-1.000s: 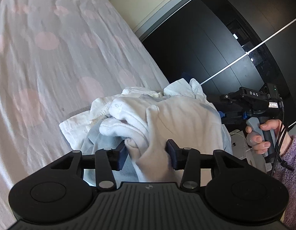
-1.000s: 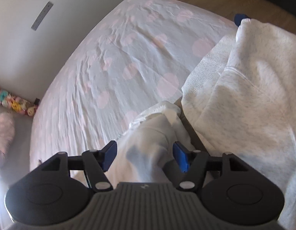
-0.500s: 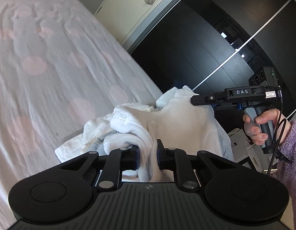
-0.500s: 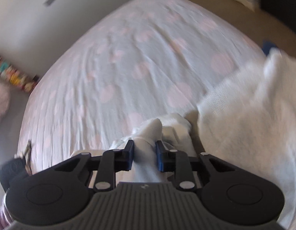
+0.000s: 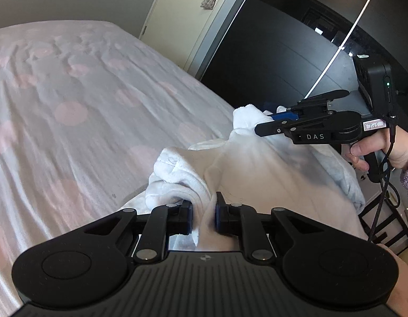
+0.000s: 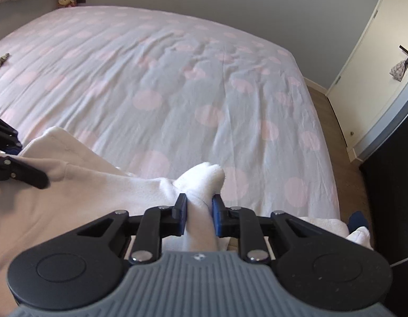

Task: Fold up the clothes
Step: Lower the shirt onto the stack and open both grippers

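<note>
Both claws, left point(image 5: 203, 212) and right point(image 6: 199, 212), just closed, now clamp the white garment point(image 5: 256, 169).

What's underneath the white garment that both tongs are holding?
Around the white garment only the pink-dotted bedsheet shows. At its far edge a paler blue-grey cloth peeks out. What lies directly beneath is covered.
</note>
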The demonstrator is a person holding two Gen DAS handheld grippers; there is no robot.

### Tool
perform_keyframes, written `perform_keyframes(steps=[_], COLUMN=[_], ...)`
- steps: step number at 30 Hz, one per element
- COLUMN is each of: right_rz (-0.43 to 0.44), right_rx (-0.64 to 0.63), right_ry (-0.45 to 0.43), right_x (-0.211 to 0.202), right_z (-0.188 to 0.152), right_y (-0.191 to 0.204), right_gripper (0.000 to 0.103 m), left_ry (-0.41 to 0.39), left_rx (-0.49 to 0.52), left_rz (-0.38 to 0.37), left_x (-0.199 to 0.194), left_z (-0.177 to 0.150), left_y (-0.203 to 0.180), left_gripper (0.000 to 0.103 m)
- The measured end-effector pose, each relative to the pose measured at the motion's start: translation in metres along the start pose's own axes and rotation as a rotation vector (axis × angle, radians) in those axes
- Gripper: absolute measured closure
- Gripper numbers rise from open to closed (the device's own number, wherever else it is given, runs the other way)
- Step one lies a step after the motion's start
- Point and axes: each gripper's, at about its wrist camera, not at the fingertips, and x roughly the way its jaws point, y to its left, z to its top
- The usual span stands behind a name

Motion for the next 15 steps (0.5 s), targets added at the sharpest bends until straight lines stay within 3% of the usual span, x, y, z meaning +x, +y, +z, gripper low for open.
perform_keyframes(steps=[4,7,11,15], right_rz=[-0.005,-0.018,-0.050,-0.049], right_rx=[0.075,0.162,0.233,0.368], right_ry=[0.025,0.015,-0.043,-0.099], right_x=[0.018,0.011,-0.028,-0.075], right_z=[-0.003,-0.003,-0.012,-0.043], right_y=[-0.004,-0.009,-0.015,-0.024], right_gripper=[0.080,0.068,0.064,0.061], left_ry=[0.028,0.025,-0.009,-0.038], left_rx=[-0.019,-0.042,-0.052,-0.077], left_rz=[0.021,0.036,0.067,0.026], left_x=[0.005,-0.010,-0.045,-0.078], left_z=[-0.002,0.000,-0.001,-0.014], left_y=[0.005,0.005,-0.001,-0.013], left_gripper=[0.085,0.077,0.067,0.058])
